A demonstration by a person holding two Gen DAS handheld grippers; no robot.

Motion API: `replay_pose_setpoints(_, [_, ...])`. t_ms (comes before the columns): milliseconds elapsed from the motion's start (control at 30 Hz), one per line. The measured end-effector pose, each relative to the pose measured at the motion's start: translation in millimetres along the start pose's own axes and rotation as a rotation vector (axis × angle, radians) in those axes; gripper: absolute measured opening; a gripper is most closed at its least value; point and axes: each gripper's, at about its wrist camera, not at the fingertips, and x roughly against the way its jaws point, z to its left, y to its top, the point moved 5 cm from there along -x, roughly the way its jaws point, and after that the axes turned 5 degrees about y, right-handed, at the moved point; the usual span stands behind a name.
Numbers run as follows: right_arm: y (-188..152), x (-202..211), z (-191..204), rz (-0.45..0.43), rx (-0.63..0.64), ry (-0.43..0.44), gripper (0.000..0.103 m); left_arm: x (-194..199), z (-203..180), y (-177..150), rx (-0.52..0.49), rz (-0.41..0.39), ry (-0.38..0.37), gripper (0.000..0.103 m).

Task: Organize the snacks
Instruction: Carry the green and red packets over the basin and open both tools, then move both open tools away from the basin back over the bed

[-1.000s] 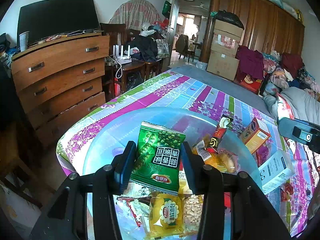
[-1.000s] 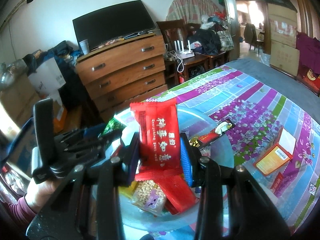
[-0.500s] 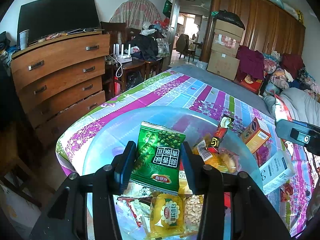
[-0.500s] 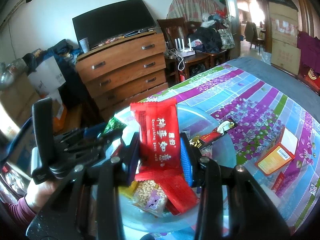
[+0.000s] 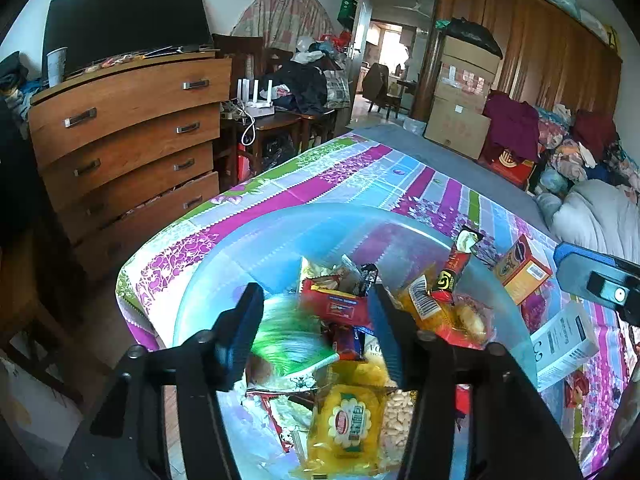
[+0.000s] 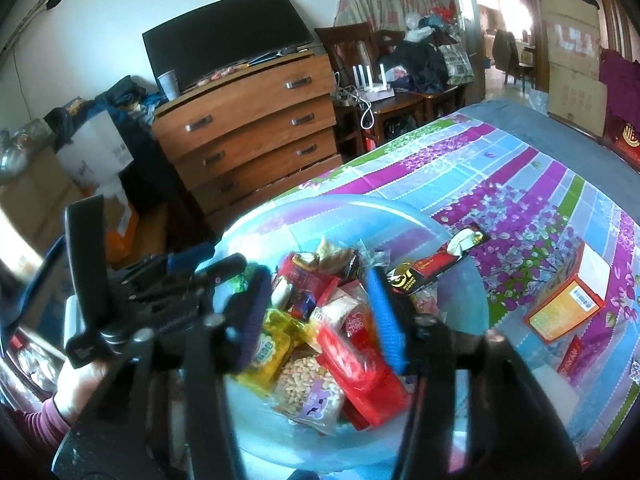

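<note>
left gripper (image 5: 316,328): fingers spread, green packet (image 5: 292,344) released, blurred mid-drop into bowl (image 5: 256,248) | right gripper (image 6: 320,316): fingers opened too, red packet (image 6: 360,372) now lying on snack pile in bowl

Light: bright daylight, strongest through the far doorway (image 5: 390,42), which was blown out in both views.
Glare: pale sheen on the translucent basin (image 6: 400,210).
Blur: green packet (image 5: 290,340) smeared by motion; left gripper (image 6: 176,280) soft in the right view.
Distortion: heavy fisheye bending, black vignette at the corners.
Shadows: dim floor beside the dresser (image 5: 124,128).
</note>
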Motion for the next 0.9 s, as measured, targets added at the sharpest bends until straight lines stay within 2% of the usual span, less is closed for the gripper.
replay_pose_setpoints(67, [0, 1, 1, -0.002, -0.001, 0.002, 0.059, 0, 0, 0, 0.002, 0.002, 0.002, 0.059])
replay_pose_setpoints(167, [-4, 3, 5, -0.009, 0.002, 0.005, 0.063, 3, 3, -1, 0.013, -0.013, 0.006, 0.075])
replay_pose_setpoints(300, [-22, 8, 12, -0.015, 0.009, -0.002, 0.075, 14, 4, -3, 0.01, -0.073, 0.0, 0.095])
replay_pose_setpoints(367, [-41, 13, 12, -0.021, 0.0, -0.018, 0.079, 21, -3, -7, -0.015, -0.111, -0.012, 0.096])
replay_pose_setpoints(567, [-101, 37, 1, -0.018, -0.044, -0.102, 0.082, 30, -27, -18, -0.051, -0.112, -0.071, 0.096])
replay_pose_setpoints(633, [-124, 55, 1, -0.029, -0.048, -0.127, 0.082, 35, -38, -20, -0.05, -0.12, -0.115, 0.096])
replay_pose_setpoints(733, [-162, 83, -4, -0.021, -0.06, -0.172, 0.084, 57, -63, -25, -0.082, -0.15, -0.223, 0.097])
replay_pose_setpoints(833, [-207, 107, -23, 0.02, -0.121, -0.223, 0.084, 82, -99, -35, -0.163, -0.16, -0.335, 0.097])
replay_pose_setpoints(900, [-236, 122, -40, 0.049, -0.186, -0.259, 0.084, 103, -128, -43, -0.206, -0.161, -0.439, 0.097])
